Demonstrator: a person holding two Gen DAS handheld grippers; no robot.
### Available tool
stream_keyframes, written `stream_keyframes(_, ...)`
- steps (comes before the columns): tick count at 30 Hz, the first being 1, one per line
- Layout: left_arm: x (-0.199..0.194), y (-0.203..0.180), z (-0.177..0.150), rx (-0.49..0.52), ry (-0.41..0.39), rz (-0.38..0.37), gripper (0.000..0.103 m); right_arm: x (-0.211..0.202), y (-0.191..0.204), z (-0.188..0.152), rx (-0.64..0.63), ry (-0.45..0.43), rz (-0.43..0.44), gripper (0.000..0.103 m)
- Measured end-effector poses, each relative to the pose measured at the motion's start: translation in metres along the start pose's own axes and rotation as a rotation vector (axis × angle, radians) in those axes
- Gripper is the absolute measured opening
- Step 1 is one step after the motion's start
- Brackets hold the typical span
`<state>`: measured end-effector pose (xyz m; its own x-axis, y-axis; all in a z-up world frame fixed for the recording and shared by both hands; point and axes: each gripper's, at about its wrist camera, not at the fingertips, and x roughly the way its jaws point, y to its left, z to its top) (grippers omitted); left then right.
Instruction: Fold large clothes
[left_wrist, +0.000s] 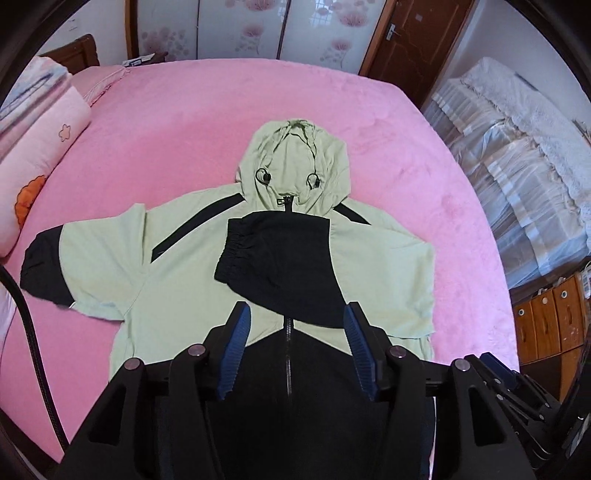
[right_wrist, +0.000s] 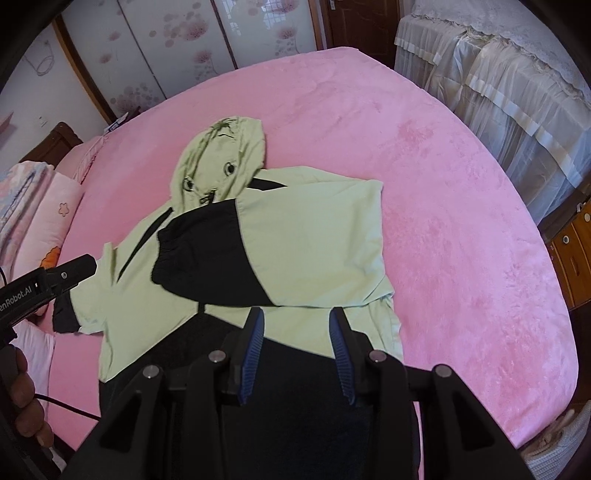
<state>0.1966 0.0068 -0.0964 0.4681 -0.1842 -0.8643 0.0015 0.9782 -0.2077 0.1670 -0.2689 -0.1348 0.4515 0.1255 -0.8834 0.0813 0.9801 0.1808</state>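
A light green and black hooded jacket (left_wrist: 184, 258) lies face up on the pink bed (left_wrist: 166, 110), hood (left_wrist: 295, 166) at the far end. One sleeve (left_wrist: 280, 254), black at the cuff, is folded across the chest. The other sleeve (left_wrist: 48, 258) stretches out to the left. My left gripper (left_wrist: 298, 308) hangs open above the jacket's black lower half, with nothing between its blue pads. In the right wrist view the jacket (right_wrist: 314, 240) and folded sleeve (right_wrist: 203, 251) lie below my right gripper (right_wrist: 296, 313), which is also open and holds nothing. A hand (right_wrist: 22, 398) holds the left gripper's housing (right_wrist: 79, 267) at the left edge.
Folded pink quilts (left_wrist: 37, 147) are stacked at the bed's left side. White-covered furniture (left_wrist: 517, 166) and wooden drawers (left_wrist: 546, 314) stand to the right. Flowered sliding doors (left_wrist: 240, 29) and a brown door (left_wrist: 413, 37) close off the back. A black cable (left_wrist: 29, 332) trails at the left.
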Motion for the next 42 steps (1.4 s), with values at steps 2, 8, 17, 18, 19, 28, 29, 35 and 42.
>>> stream_keyframes(2,-0.018,0.005,-0.007,-0.015,-0.016,-0.009,0.052,-0.014,0.009,-0.004,-0.022,-0.003,0.024,0.037)
stream_keyframes(8,-0.084,0.031,-0.045,-0.158,-0.094,-0.001,0.052,-0.053,0.039,-0.016,-0.14,-0.018,0.147,0.037)
stream_keyframes(17,-0.158,0.063,-0.09,-0.247,-0.109,0.094,0.052,-0.117,0.075,-0.038,-0.25,-0.07,0.281,0.037)
stream_keyframes(18,-0.165,0.067,-0.092,-0.252,-0.119,0.106,0.052,-0.123,0.081,-0.04,-0.268,-0.075,0.296,0.037)
stream_keyframes(19,-0.175,0.073,-0.093,-0.256,-0.131,0.126,0.052,-0.128,0.086,-0.04,-0.281,-0.078,0.303,0.037)
stream_keyframes(28,-0.237,0.155,-0.08,-0.311,-0.246,0.259,0.052,-0.161,0.146,-0.021,-0.366,-0.149,0.359,0.037)
stream_keyframes(29,-0.24,0.168,-0.075,-0.32,-0.253,0.264,0.052,-0.161,0.154,-0.017,-0.368,-0.155,0.362,0.038)
stream_keyframes(35,-0.217,0.257,-0.039,-0.37,-0.239,0.271,0.052,-0.138,0.211,0.01,-0.347,-0.163,0.349,0.045)
stream_keyframes(42,-0.123,0.384,-0.011,-0.465,-0.105,0.269,0.052,-0.051,0.289,0.025,-0.316,-0.117,0.274,0.045)
